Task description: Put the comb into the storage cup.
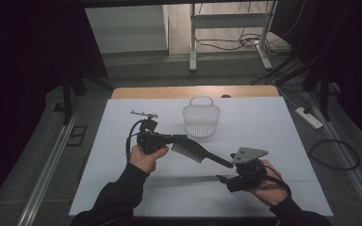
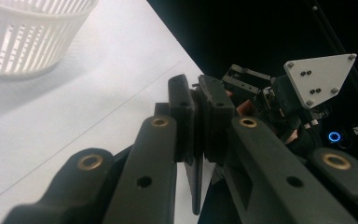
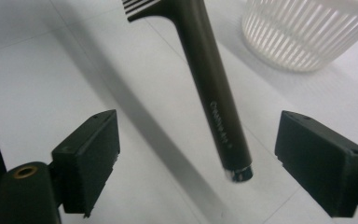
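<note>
Left gripper pinches the black comb; right gripper spread wide around its handle, lettering too blurry to read.

High view: set above the near side, faced forward and down; the whole white table is taken in from afar. Left gripper view: carried close behind its jaws, aimed across the table edge. Right gripper view: held low and near, angled down. The white basket is shared by all three.
</note>
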The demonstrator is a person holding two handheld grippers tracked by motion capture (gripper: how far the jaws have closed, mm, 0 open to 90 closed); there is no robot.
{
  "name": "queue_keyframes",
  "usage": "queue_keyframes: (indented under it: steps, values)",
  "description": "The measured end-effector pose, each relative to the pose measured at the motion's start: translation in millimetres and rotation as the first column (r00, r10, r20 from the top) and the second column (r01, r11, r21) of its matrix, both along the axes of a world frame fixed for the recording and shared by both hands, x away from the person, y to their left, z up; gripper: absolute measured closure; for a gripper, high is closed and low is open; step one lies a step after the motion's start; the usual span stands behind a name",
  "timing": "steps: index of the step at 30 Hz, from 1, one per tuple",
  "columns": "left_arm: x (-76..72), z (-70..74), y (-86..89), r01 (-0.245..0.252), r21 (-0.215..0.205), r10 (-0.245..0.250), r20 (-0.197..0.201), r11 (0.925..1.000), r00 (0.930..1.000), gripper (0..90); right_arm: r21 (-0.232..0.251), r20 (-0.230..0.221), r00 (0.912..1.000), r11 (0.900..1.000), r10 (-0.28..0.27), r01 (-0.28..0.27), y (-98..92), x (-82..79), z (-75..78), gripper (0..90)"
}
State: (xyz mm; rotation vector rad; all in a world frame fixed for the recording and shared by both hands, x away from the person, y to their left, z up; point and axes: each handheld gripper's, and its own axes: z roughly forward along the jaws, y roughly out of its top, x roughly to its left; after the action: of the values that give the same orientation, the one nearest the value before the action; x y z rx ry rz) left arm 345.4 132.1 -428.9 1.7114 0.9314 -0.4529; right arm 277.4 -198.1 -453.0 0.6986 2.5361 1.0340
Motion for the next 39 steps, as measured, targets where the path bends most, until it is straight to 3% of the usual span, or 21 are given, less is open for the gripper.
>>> queue_keyframes:
  steps: [4, 15, 29, 39]
  values:
    - [0.3, 1.3, 2.3, -0.010, 0.002, 0.010, 0.007, 0.9999, 0.9999, 83.9, 0.000, -0.029, 0.9995, 1.000, -0.009, 0.009, -0.7, -0.2, -1.0, 6.9]
    - [2.6, 5.5, 12.4, -0.043, 0.004, 0.043, 0.027, 0.9991, 0.9987, 83.9, -0.005, -0.034, 0.9992, 1.000, -0.018, 0.018, -9.1, 1.8, -4.6, 0.2]
    - [10.1, 15.7, 26.5, -0.081, -0.010, 0.081, 0.044, 0.9967, 0.9958, 83.9, -0.025, -0.096, 0.9953, 1.000, -0.012, 0.009, -18.8, 0.0, -6.5, 0.3]
    - [17.2, 24.4, 36.8, -0.113, -0.019, 0.114, 0.046, 0.9934, 0.9925, 83.9, -0.022, -0.081, 0.9954, 0.999, -0.051, 0.050, -32.7, -1.1, -6.7, 0.0]
